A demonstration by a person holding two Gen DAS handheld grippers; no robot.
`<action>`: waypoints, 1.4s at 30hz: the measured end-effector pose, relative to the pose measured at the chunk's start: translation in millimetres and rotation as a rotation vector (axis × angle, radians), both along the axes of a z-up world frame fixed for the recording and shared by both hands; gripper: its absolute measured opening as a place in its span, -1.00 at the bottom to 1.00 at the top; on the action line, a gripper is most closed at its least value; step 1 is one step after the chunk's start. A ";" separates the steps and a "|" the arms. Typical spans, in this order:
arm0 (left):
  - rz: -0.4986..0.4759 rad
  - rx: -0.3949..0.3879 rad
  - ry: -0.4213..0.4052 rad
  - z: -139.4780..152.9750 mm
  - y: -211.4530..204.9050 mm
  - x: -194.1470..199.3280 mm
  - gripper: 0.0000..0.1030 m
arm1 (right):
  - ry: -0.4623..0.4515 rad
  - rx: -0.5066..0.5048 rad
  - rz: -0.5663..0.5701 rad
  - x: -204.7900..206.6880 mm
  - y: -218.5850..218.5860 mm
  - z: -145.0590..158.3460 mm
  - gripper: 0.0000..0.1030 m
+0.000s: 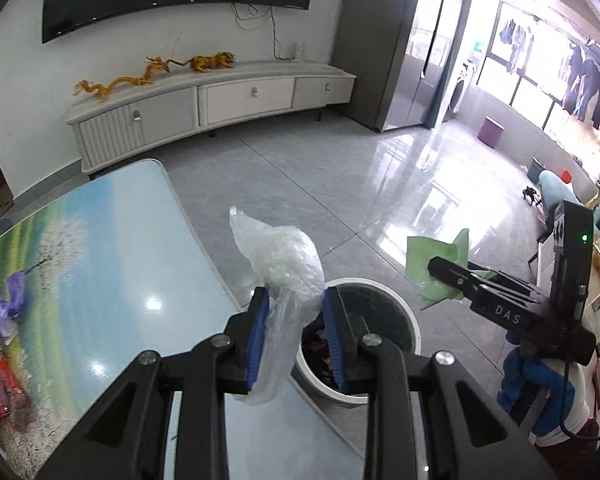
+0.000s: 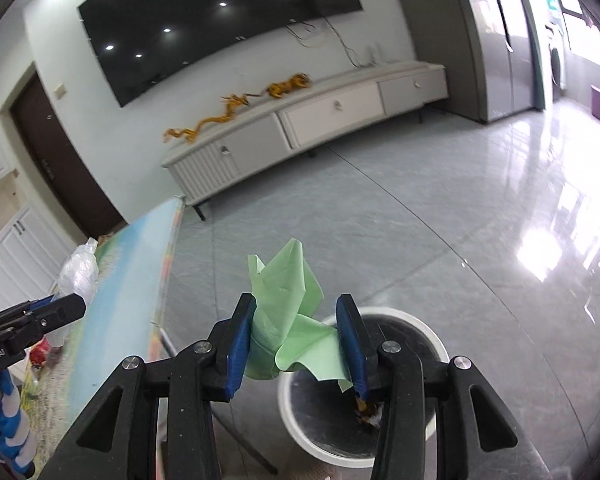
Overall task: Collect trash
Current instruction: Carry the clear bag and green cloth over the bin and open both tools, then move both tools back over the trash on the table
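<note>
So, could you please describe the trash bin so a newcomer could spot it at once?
Start at the landscape-printed table; on the grey floor off its near corner stands the trash bin. It is round and white with a dark inside, directly below both tongs.

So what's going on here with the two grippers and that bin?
A person is clearing trash with a handheld gripper in each hand. The left gripper has a crumpled clear plastic bag between its fingers, and the right gripper has a piece of green paper. Both are poised above the white trash bin on the floor beside the table. More wrappers lie on the table.
</note>
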State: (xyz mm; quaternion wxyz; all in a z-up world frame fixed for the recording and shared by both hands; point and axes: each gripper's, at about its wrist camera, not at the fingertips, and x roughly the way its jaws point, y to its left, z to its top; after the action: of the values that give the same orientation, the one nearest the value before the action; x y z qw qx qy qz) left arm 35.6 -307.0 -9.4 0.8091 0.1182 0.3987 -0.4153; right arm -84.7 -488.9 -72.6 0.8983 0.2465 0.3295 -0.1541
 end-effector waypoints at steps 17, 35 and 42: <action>-0.127 0.067 0.151 -66.6 -105.9 -9.3 0.00 | 0.206 0.128 -0.112 -7.0 -47.8 -90.3 0.09; -0.063 -0.038 0.039 -26.8 -66.5 -18.3 0.04 | 0.151 0.089 -0.174 -24.3 -44.2 -53.5 0.10; -0.029 -0.089 -0.040 6.0 -26.6 -26.2 0.04 | 0.087 0.038 -0.150 -22.5 -21.0 -15.0 0.10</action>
State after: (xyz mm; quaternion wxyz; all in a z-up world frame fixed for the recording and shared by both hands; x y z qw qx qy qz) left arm 9.4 -333.6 -3.4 0.8153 0.0963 0.3616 -0.4420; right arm -107.1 -509.9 -87.6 0.8641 0.2809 0.3517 -0.2253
